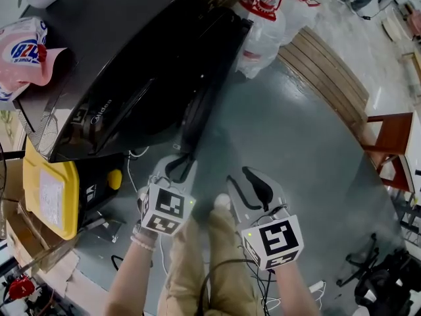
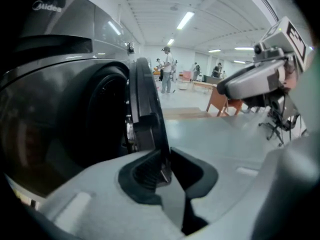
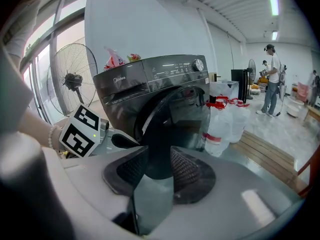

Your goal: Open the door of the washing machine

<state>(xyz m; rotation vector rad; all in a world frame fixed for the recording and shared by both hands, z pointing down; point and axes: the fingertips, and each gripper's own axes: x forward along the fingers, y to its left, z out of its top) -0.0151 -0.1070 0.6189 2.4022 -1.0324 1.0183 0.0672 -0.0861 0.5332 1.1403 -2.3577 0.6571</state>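
The dark grey washing machine (image 1: pixel 118 58) stands at the upper left, its round door (image 1: pixel 197 110) swung partly out from the drum. My left gripper (image 1: pixel 179 166) is at the door's free edge. In the left gripper view the door rim (image 2: pixel 147 109) runs down between the jaws, and the left gripper (image 2: pixel 162 171) is shut on it. My right gripper (image 1: pixel 253 183) hangs to the right, apart from the door, above the floor. In the right gripper view its jaws (image 3: pixel 155 171) stand open with nothing in them, and the door (image 3: pixel 170 119) shows beyond the gap.
A yellow box (image 1: pixel 49 189) sits low beside the machine on the left. Wrapped water bottles (image 1: pixel 263 25) stand to the machine's right, with a wooden platform (image 1: pixel 329 71) and a red-brown chair (image 1: pixel 388 137) farther right. A standing fan (image 3: pixel 72 79) is behind the machine. A person (image 3: pixel 272 79) stands far back.
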